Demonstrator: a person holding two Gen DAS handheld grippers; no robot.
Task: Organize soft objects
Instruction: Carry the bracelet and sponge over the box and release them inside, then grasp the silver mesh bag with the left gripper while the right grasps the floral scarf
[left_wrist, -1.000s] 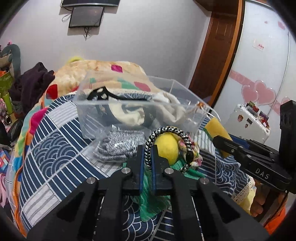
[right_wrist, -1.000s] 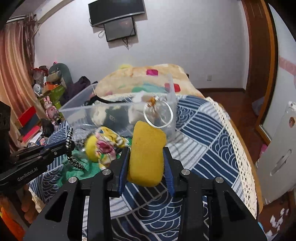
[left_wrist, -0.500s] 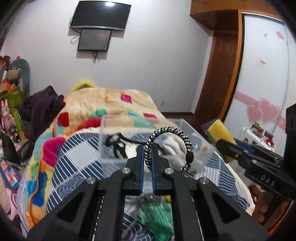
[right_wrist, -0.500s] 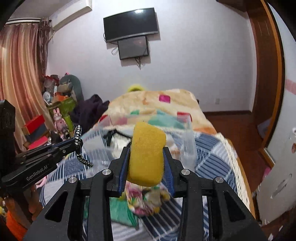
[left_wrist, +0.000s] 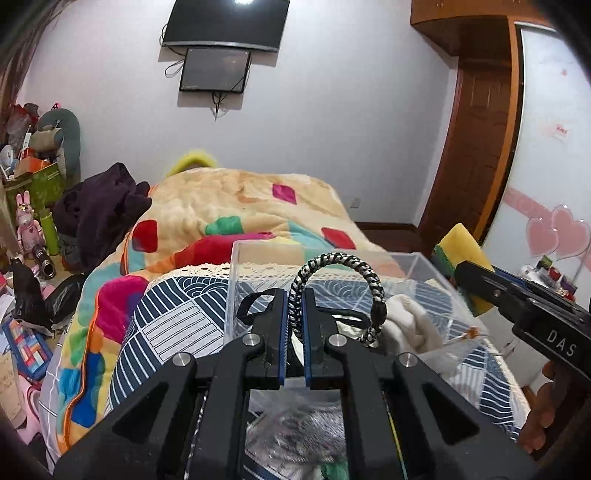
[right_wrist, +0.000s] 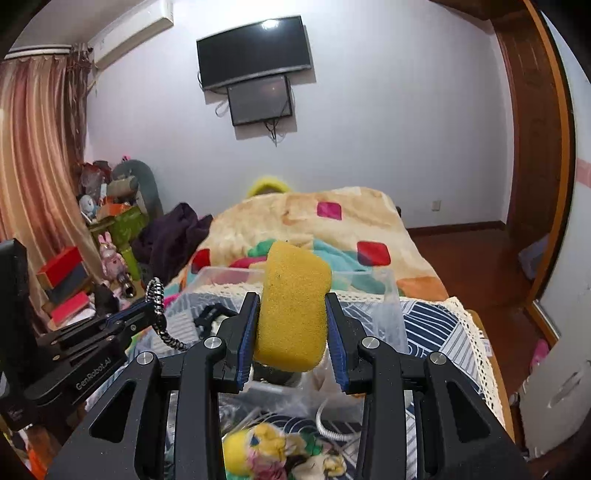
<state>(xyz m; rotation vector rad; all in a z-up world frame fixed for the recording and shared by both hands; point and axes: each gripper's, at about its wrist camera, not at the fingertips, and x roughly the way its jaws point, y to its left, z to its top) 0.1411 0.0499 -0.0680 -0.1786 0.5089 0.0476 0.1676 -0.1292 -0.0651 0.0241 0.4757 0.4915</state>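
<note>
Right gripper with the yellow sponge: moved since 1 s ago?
Yes. The right gripper, shut on the yellow sponge, has risen: the clear plastic bin sat above the sponge before, and now sits behind and below it.

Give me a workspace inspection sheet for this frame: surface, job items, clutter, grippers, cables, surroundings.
Surface: bed with blue patterned sheet and a colourful blanket behind.
Job's things: clear plastic bin on the bed, holding white cloth; yellow sponge and braided bracelet both held up.
Clutter: floral soft toy on the sheet in front of the bin.
Grippers: left hand-held gripper shut on the bracelet; right hand-held gripper shut on the sponge.
Cables: loose wires under the wall TV.
Surroundings: toys and boxes piled at left, curtain, wooden door.
</note>
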